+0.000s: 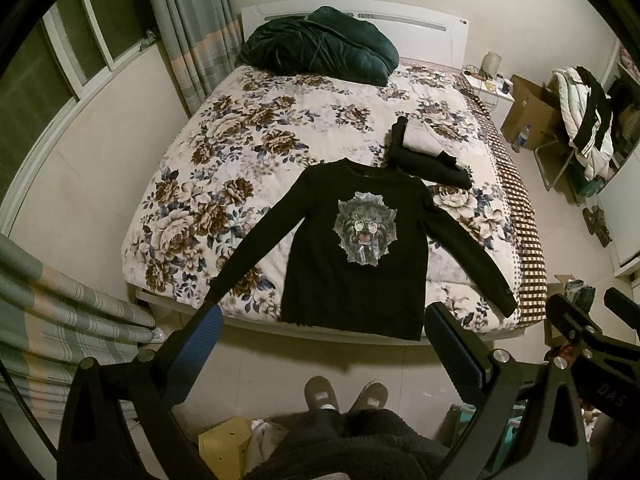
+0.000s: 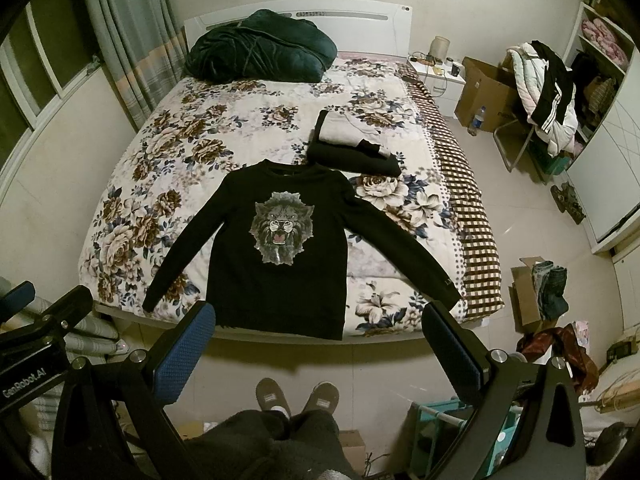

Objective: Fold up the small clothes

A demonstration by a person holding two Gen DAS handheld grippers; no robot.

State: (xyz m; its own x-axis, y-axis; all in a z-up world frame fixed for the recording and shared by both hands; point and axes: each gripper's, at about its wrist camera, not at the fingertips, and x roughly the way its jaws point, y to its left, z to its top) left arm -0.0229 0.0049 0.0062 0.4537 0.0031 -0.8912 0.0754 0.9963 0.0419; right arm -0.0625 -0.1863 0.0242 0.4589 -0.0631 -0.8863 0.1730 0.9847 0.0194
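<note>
Left wrist view: the black sweatshirt (image 1: 352, 248) is spread flat, print up, at the foot of the bed (image 1: 240, 152), while the left claw (image 1: 324, 344) and right claw (image 2: 320, 344) are held wide open, empty, well above it. One sleeve cuff (image 1: 218, 292) is best pinched first and carried straight across the chest, so that the body is not dragged.

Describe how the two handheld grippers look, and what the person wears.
Both the left gripper and the right gripper have black frames with silver bolts and two fingers with textured blue pads. One carries white "GenRobot.AI" lettering, the other "DAS". The person wears dark fuzzy trousers and grey slippers.
</note>
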